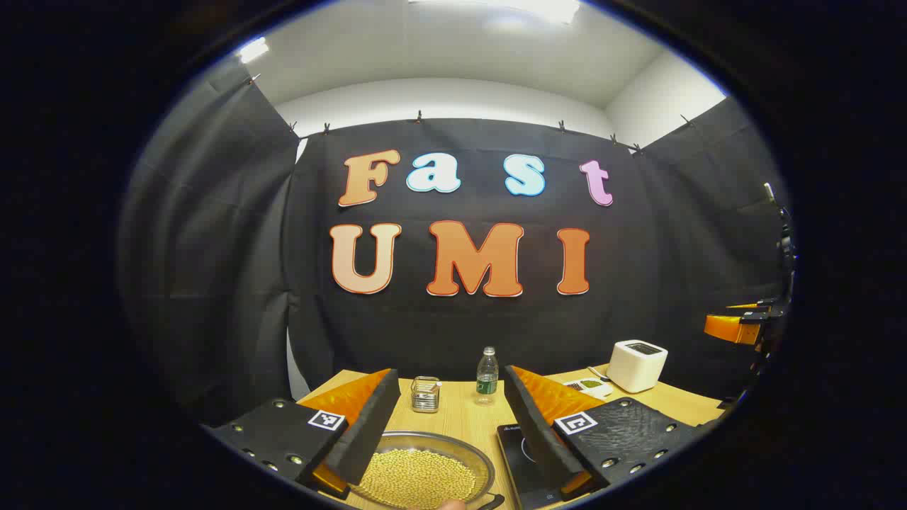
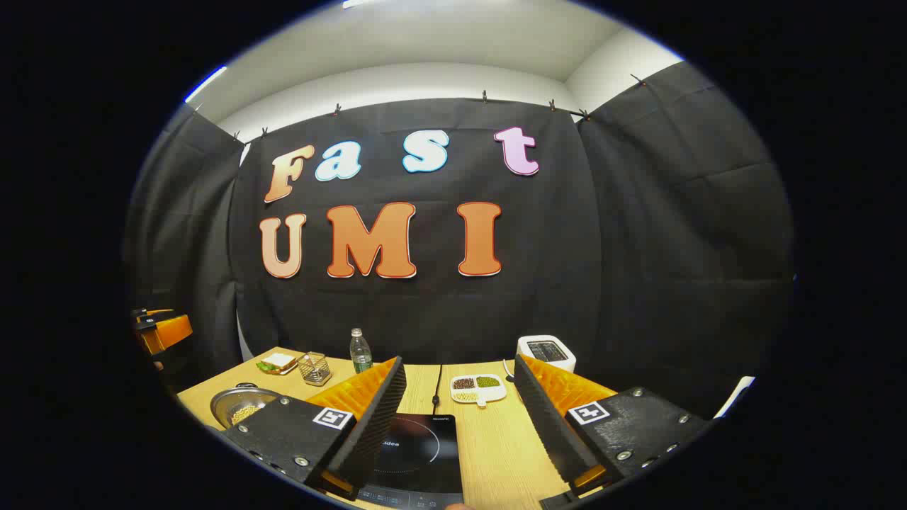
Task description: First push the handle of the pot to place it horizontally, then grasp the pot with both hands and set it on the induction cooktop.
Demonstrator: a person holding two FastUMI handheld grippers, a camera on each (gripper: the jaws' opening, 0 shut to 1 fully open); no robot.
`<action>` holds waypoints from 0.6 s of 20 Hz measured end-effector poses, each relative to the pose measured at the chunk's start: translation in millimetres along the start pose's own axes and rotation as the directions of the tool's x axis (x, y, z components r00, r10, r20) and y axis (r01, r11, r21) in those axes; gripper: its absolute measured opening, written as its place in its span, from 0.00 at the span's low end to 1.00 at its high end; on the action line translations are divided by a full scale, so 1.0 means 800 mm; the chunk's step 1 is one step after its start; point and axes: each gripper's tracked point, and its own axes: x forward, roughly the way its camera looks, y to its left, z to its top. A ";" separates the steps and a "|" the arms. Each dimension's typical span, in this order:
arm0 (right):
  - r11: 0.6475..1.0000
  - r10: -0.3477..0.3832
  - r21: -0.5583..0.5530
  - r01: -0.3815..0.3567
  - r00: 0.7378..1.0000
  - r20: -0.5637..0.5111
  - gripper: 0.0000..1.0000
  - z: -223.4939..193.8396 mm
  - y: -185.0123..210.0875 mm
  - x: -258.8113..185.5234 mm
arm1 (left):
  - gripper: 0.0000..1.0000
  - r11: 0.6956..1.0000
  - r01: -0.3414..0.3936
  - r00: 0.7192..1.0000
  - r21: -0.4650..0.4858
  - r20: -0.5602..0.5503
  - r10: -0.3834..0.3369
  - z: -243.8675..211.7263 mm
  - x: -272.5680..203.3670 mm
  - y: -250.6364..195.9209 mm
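Steel round pot of yellow grains [image 1: 424,473] untouched on wooden bench [image 1: 460,418]; my left claw [image 1: 446,432] spread above, right claw [image 2: 457,425] spread over black induction cooktop [image 2: 418,453]. Handle push next, I judge.

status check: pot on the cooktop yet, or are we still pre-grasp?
Pre-grasp. Done: nothing visible. The pot, full of yellowish grains, sits on the table left of the induction cooktop, whose surface is bare. In hand: the left gripper hangs open over the pot, the right gripper open above the cooktop; neither holds anything. Left: whether the handle is horizontal can't be told; the two-handed grasp and the move remain.
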 end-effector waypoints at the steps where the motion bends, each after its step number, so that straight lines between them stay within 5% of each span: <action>1: 1.000 0.000 0.001 0.000 1.000 0.001 0.95 0.000 -0.002 -0.001 | 0.89 1.000 0.008 1.000 -0.007 -0.003 -0.008 -0.001 0.000 -0.002; 12: 1.000 -0.006 0.007 0.006 1.000 -0.001 0.95 -0.005 -0.006 -0.003 | 0.89 1.000 0.026 0.999 -0.007 -0.023 -0.027 -0.005 -0.003 -0.006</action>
